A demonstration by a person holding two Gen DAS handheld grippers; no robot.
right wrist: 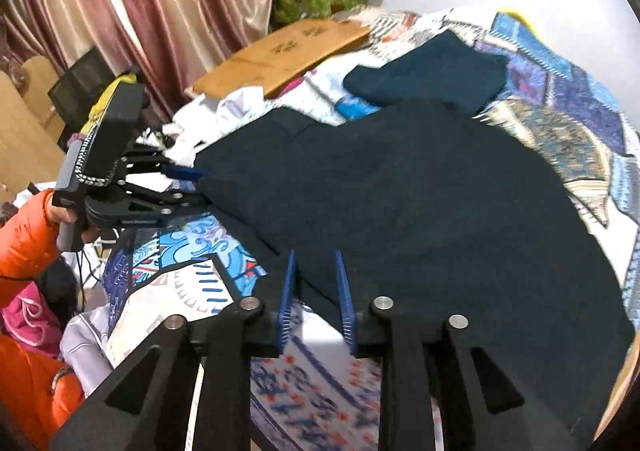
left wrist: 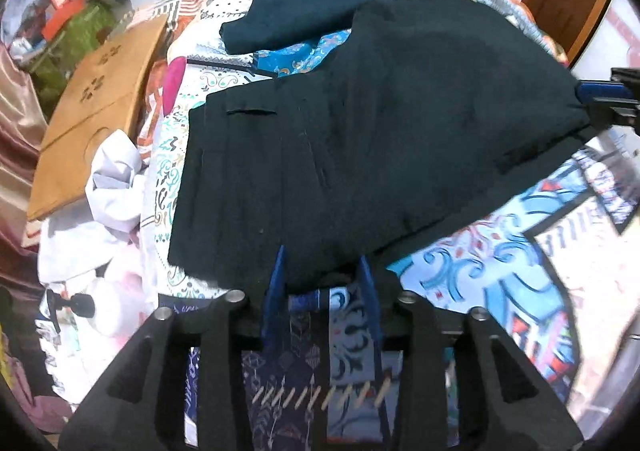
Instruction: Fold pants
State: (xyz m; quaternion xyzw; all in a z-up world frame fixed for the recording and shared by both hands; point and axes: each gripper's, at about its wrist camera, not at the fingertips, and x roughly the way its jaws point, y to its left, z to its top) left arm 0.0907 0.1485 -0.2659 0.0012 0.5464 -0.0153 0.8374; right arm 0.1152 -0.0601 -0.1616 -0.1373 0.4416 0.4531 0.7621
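Pants [left wrist: 380,123] hide left gripper [left wrist: 324,271] tips; right gripper [right wrist: 316,275] parted, both seemingly astride hem

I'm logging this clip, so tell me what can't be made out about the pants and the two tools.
- Left tool grip: left wrist view, pants cover its fingertips.
- Right tool grip: right wrist view, cloth edge lies between its fingers, contact unclear.
- Pants' far right end: right wrist view, cut by frame edge.

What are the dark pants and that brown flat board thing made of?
The pants look like soft, matte woven cloth: dark, no shine, draping in folds. The brown board looks like cardboard or thin wood, stiff and flat with printed marks; I can't tell which.
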